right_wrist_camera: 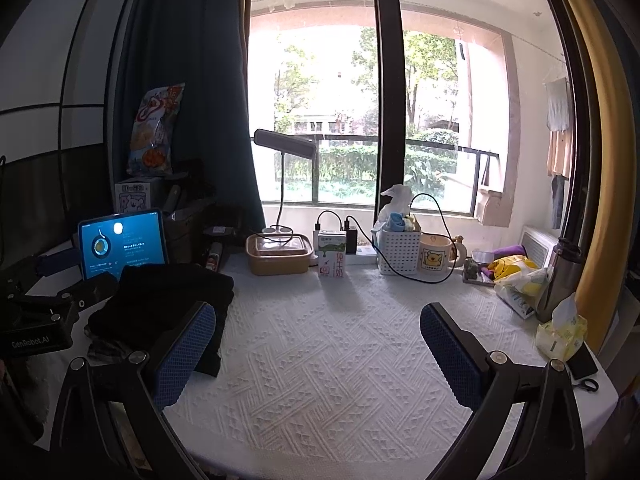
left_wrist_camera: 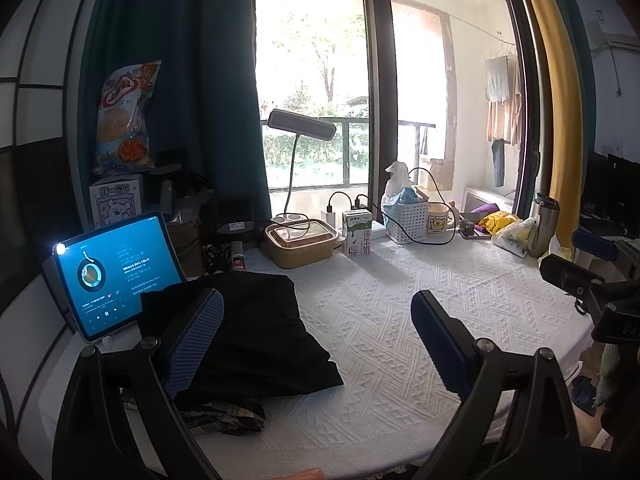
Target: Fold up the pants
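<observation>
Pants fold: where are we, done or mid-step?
Looks done: black pants lie folded in a compact stack on the white cloth, beside the tablet. In hand: nothing; left hand-held gripper and right hand-held gripper are open. No unfolded pants visible.

A milk carton (left_wrist_camera: 357, 236) at the worktop's far edge carries the large characters "纯牛奶". The black body of the left tongs (right_wrist_camera: 36, 338), seen from the right wrist camera, reads "GenRobot.AI". The tablet's (left_wrist_camera: 116, 272) screen text is too small to read.
</observation>
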Motion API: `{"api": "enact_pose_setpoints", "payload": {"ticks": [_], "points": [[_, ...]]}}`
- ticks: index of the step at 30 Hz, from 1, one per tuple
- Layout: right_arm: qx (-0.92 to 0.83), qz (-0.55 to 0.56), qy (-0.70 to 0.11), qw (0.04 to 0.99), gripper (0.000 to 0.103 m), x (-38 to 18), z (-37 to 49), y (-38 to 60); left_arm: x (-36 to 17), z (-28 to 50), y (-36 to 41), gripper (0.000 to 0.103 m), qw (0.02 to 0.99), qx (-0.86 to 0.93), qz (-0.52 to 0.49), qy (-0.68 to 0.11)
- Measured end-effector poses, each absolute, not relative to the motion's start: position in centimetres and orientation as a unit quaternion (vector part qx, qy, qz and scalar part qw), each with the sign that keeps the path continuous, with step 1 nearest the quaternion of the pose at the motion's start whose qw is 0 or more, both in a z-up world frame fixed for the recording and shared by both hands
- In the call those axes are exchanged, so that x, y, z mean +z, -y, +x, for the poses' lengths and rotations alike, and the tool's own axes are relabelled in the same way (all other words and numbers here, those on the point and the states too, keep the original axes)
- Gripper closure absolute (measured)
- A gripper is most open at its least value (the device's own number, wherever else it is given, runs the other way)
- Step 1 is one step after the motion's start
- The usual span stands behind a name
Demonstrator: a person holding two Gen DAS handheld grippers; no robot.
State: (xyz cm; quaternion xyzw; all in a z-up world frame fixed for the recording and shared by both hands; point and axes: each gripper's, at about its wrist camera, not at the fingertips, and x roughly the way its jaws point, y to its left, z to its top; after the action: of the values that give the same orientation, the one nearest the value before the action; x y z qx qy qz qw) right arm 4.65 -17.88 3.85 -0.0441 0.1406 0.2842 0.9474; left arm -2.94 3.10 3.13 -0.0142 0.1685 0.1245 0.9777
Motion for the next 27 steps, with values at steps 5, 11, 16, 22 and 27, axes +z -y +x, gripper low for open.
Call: {"api": "enact_pose_setpoints", "payload": {"ticks": [5,11,16,22,27], "points": [[0.284,-0.045,-0.142,0.947,0.000,3.82,4.58,17.85,3.14,-2.98,-3.11,0.009,0.978,0.125,-0.015,-0.168],[0.282,-0.045,-0.143,0.948,0.000,3.78,4.61,17.87,3.23,-3.08,-3.11,0.009,0.978,0.127,-0.017,-0.167],[0.284,-0.049,-0.146,0.946,0.000,3.64,4.83,17.81,3.25,-3.10,-3.12,0.009,0.978,0.128,-0.017,-0.166],[0.287,-0.053,-0.147,0.945,0.000,3.55,4.89,17.66,3.21,-3.09,-3.23,0.009,0.978,0.126,-0.017,-0.167],[0.287,-0.053,-0.148,0.945,0.000,3.47,4.93,17.68,3.20,-3.08,-3.31,0.009,0.978,0.126,-0.017,-0.167]]}}
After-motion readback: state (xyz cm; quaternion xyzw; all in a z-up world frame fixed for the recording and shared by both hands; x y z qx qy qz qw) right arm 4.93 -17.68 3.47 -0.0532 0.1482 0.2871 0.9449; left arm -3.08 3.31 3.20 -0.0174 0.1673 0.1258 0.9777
